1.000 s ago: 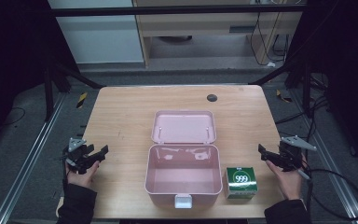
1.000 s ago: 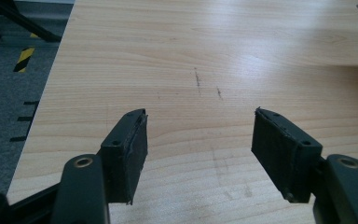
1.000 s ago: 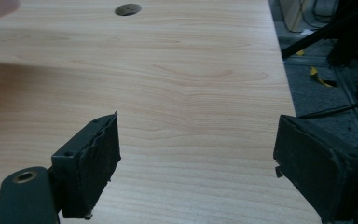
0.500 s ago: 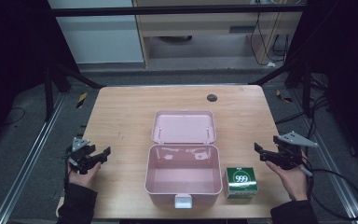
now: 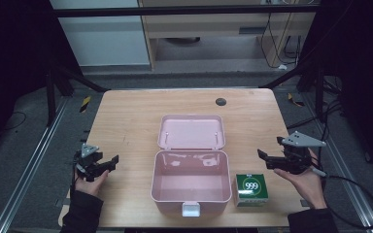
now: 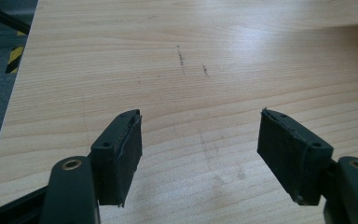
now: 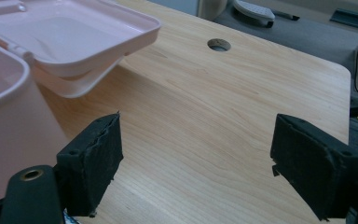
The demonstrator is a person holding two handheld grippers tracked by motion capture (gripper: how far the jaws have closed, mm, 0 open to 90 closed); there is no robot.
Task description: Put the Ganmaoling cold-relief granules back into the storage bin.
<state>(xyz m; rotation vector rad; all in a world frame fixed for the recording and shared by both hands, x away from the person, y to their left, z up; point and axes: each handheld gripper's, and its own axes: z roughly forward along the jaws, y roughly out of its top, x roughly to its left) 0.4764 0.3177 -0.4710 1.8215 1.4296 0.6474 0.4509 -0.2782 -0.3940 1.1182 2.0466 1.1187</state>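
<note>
high view: glossy pink plastic box (image 5: pixel 191 187), lid open, on grainy wood table (image 5: pixel 126 116)

Both grippers are black. The left gripper (image 5: pixel 110 162) carries a small grey three-cornered plate (image 5: pixel 89 148) on top; the right gripper (image 5: pixel 263 158) carries a larger one (image 5: pixel 302 140), and a black cable (image 5: pixel 364 194) loops away behind its body. Each finger (image 6: pixel 121 154) ends in a flat rectangular pad (image 7: pixel 312 161) of dark, rough-edged foam. Just behind each pad a small screw hole sits in the finger, and farther back a brass-ringed pivot hole (image 6: pixel 72 164) marks the arm. The person wears dark sleeves (image 5: pixel 83 212) with ribbed cuffs.
</note>
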